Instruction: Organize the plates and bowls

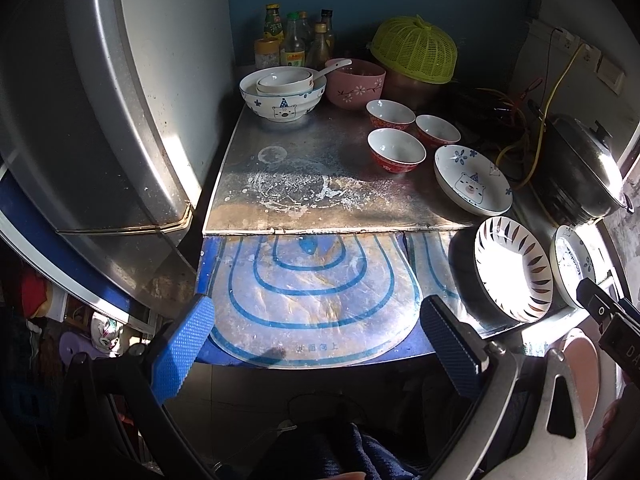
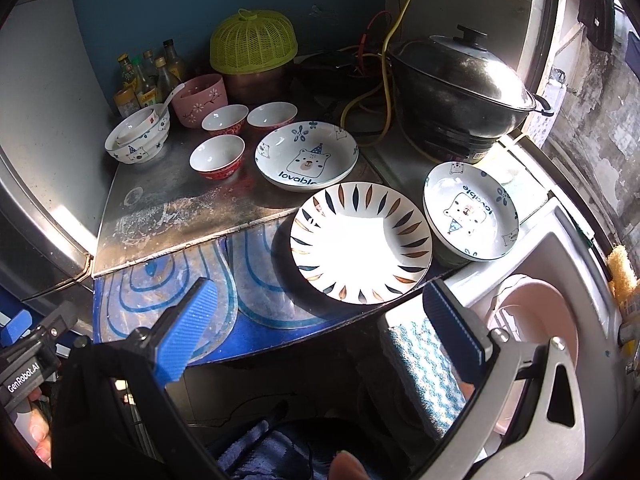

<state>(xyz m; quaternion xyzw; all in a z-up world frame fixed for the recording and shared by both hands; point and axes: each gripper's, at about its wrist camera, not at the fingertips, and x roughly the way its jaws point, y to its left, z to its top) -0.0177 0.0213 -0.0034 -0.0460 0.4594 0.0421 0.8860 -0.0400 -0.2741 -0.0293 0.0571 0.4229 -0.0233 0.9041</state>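
Note:
On the steel counter point(image 1: 304, 184) stand three small red bowls point(image 1: 396, 150) point(image 2: 217, 157), a bear-print plate point(image 1: 474, 182) point(image 2: 306, 156), a bear-print bowl point(image 1: 282, 94) point(image 2: 138, 138) with smaller dishes nested in it, and a pink bowl point(image 1: 355, 82) point(image 2: 200, 98) holding a spoon. A leaf-pattern plate point(image 1: 514, 274) point(image 2: 362, 242) and a second bear plate point(image 1: 574, 266) point(image 2: 470, 210) sit at the right front. My left gripper point(image 1: 316, 344) hangs open over the blue-striped mat point(image 1: 312, 292). My right gripper point(image 2: 320, 324) is open in front of the leaf plate.
A fridge point(image 1: 120, 120) walls the left side. Sauce bottles point(image 1: 296, 38) and a green mesh cover point(image 1: 416, 50) point(image 2: 254, 42) line the back. A lidded black wok point(image 2: 460, 88) with cables stands at the right, a sink with a pink basin point(image 2: 536, 320) beyond it.

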